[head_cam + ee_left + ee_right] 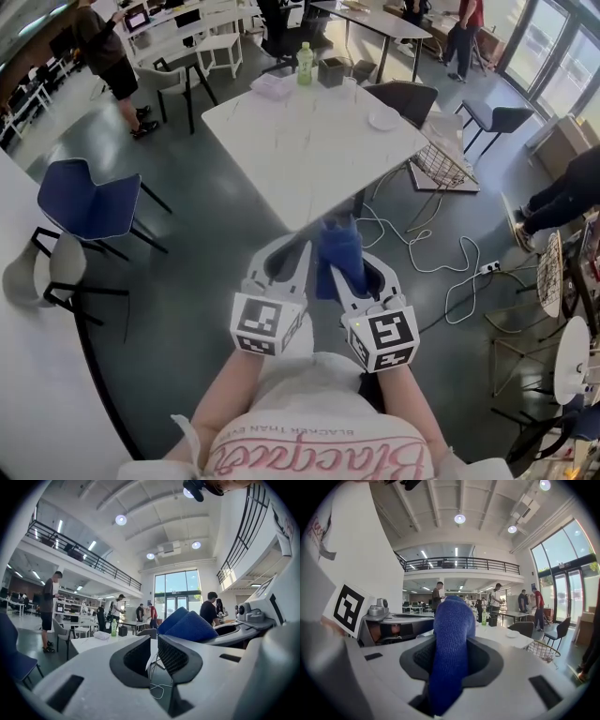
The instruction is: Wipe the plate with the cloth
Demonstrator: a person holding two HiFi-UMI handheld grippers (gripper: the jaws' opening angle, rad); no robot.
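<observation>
Blue cloth is clamped in right hand-held gripper; left hand-held gripper stands ajar.

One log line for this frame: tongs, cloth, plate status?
right tongs: shut on blue knitted cloth | left tongs: slightly apart, empty | small white round plate: far side of white rectangular table, untouched | wipe: not started

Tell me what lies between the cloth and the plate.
Just bare tabletop lies between the cloth and the plate. The head view shows this most clearly.
</observation>
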